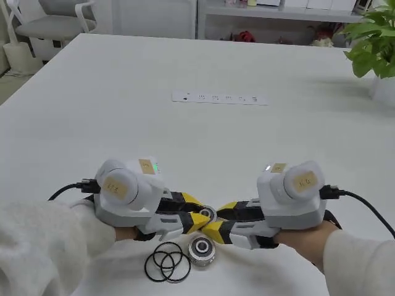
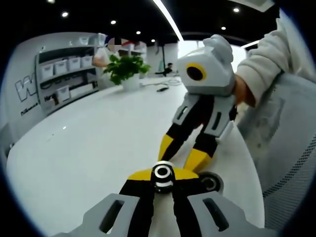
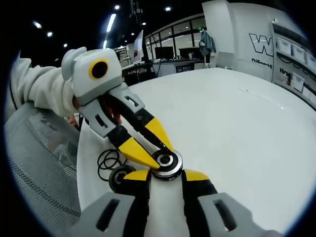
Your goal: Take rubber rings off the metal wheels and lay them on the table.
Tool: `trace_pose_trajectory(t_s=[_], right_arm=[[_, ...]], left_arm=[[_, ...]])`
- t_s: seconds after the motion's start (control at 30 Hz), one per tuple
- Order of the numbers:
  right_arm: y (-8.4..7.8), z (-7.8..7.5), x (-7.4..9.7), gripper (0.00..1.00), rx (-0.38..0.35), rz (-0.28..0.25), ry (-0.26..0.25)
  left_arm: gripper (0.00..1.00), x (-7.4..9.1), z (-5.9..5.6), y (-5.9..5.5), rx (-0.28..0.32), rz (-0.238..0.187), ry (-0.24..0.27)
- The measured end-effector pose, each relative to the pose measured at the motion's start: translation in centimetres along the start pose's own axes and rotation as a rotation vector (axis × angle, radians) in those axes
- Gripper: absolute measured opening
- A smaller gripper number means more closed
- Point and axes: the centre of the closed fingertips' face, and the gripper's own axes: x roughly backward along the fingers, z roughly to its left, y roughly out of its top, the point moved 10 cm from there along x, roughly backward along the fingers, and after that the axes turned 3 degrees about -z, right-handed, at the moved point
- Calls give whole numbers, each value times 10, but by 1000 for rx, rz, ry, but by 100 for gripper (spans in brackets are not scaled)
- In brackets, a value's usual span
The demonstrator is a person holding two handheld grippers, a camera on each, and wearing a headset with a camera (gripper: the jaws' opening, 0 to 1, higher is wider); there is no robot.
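A small metal wheel (image 2: 163,174) with a dark rubber ring on its rim is clamped between the yellow tips of my left gripper (image 1: 202,217), which is shut on it just above the table near the front edge. My right gripper (image 3: 167,176) faces it tip to tip, open, with one finger on each side of the wheel (image 3: 167,164). A second metal wheel (image 1: 201,248) lies flat on the table just in front of the tips. Three loose black rubber rings (image 1: 168,262) lie overlapping to its left.
The white table (image 1: 185,142) stretches far ahead. A white power strip (image 1: 220,98) lies flat in the middle of it. A green potted plant (image 1: 373,40) stands at the far right corner, and a chair (image 1: 52,24) is beyond the far left edge.
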Motion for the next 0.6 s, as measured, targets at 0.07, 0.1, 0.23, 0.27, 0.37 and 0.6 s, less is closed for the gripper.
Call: trace_pose_trajectory(t_s=[0.07,0.1,0.23,0.27,0.37,0.6], right_arm=[[0,-1,1,21,-6,3,6],[0,-1,2,20,-7,4,8],[0,-2,3,18,-9,9,12],[0,-2,4,17,-9,10,12],[0,-3,6,3,9,12,6],[-2,-3,5,1,-8,11,-16]], left_arm=[[14,0,0,0,0,0,0],[14,0,0,0,0,0,1],[14,0,0,0,5,3,3],[13,1,1,-1,4,4,5],[13,2,4,-1,14,6,18],[13,3,3,-1,11,5,17]])
